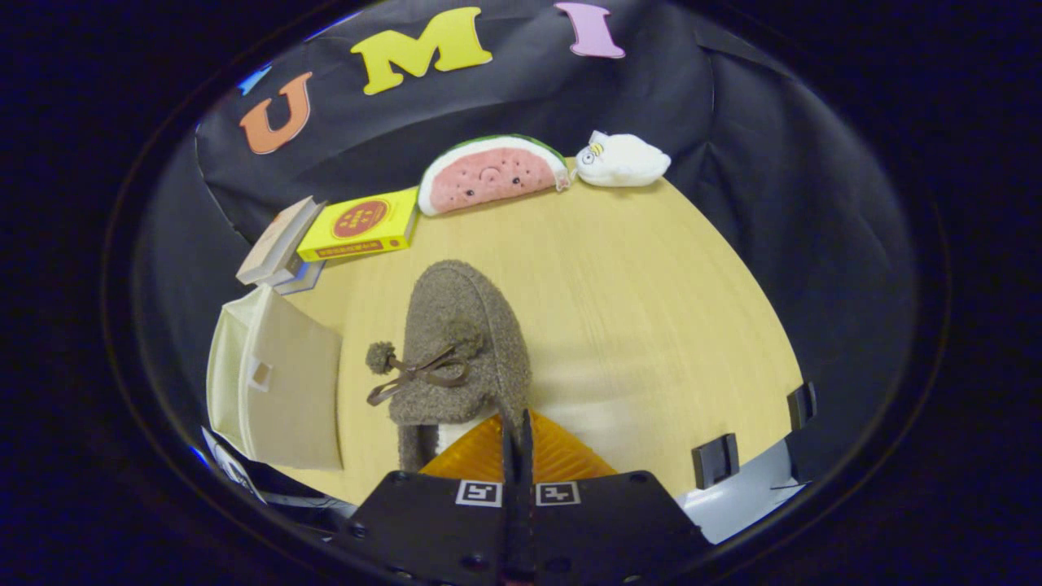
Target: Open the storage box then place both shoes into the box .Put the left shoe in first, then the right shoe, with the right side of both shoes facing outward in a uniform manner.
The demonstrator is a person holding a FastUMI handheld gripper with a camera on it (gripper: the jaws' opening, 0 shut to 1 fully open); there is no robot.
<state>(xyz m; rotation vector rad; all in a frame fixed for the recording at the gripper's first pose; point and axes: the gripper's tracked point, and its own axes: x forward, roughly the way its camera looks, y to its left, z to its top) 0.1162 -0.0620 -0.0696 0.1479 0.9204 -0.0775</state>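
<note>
A brown fuzzy shoe (464, 342) with a ribbon bow and a pompom points its toe away from me, over the wooden table (635, 301). My gripper (517, 443) is shut on the rim of its heel opening, with the fingers nearly touching and the pale lining showing just beside them. I cannot tell whether the sole rests on the table or hangs above it. The cream storage box (277, 382) stands to the left of the shoe, with a small pull tab on its flat panel. Whether its lid is open is not plain.
Beyond the box lie a yellow book (362, 224) and a stack of books (281, 244). A watermelon plush (492, 172) and a white plush (623, 160) sit at the table's far edge. Two black clips (716, 460) stick up at the near right edge.
</note>
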